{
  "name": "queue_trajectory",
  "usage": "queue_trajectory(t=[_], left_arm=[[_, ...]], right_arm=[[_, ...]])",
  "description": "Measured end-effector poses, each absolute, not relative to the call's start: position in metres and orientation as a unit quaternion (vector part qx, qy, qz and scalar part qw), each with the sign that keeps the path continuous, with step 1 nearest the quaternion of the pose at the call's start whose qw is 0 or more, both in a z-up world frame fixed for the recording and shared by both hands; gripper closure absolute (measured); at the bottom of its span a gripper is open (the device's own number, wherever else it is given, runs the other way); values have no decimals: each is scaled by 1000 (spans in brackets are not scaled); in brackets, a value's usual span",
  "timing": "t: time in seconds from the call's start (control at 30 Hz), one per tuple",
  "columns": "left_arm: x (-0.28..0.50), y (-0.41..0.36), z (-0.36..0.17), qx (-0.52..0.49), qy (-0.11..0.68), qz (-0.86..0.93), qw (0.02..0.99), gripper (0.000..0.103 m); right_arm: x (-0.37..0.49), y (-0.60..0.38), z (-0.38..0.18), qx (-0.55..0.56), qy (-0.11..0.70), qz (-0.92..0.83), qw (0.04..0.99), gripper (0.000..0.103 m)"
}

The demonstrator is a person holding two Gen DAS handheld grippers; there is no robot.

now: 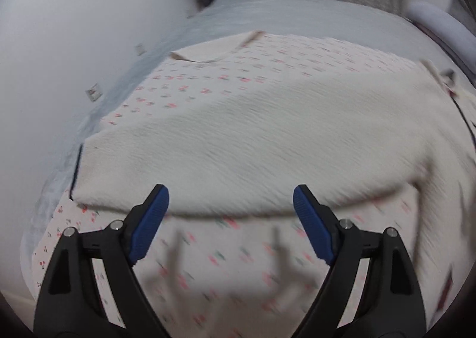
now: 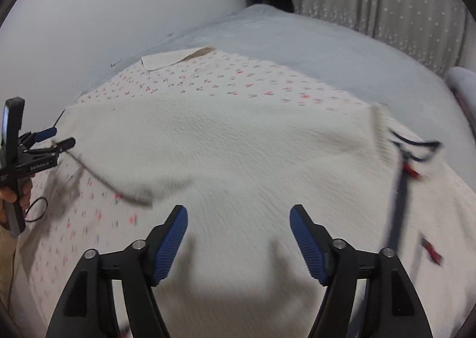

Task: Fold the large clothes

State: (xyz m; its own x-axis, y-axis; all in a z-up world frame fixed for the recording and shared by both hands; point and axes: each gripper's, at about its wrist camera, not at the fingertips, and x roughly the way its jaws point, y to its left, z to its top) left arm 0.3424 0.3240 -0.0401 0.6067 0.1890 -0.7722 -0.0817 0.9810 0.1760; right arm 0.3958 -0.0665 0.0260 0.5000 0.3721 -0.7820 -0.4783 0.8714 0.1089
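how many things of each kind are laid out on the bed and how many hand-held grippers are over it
cream garment: 1
cherry-print sheet: 1
hand-held grippers, both open and holding nothing: 2, the left hand-held gripper and the right hand-held gripper
total: 4

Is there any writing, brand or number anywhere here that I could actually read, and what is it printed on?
White lettering on the side of the left tool, seen in the right wrist view: too small and blurred to read.
Two small tags on the bed sheet at its left edge: blurred, no text legible.
Cream garment and the cherry-print cloth under it: pattern only, no words.
So nothing here reads clearly.
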Motion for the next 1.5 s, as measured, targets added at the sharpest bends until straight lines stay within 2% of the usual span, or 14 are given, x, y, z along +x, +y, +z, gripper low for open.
queue_trajectory(t=[0.3, 0.53, 0.73, 0.97, 1.1, 1.43, 1.5], left_arm=[[230, 229, -61, -23, 503, -78, 861, 17], [156, 212, -61, -24, 499, -96, 861, 17], [90, 235, -59, -39, 485, -97, 868, 17], [34, 229, -84, -8, 501, -121, 857, 17], [32, 215, -105, 22, 506, -96, 857, 17], [54, 205, -107, -26, 456, -56, 888, 17], [55, 202, -107, -35, 449, -51, 892, 17]], right_arm=[[253, -276, 32, -17, 464, 105, 879, 19], [131, -373, 6, 60, 489, 37, 869, 19], [44, -380, -10, 72, 475, 43, 876, 19], [-23, -373, -18, 13, 462, 51, 885, 19], [-25, -368, -35, -35, 471, 31, 881, 18], [14, -356, -41, -74, 422, -6, 904, 19], [19, -350, -40, -101, 403, -15, 910, 24]])
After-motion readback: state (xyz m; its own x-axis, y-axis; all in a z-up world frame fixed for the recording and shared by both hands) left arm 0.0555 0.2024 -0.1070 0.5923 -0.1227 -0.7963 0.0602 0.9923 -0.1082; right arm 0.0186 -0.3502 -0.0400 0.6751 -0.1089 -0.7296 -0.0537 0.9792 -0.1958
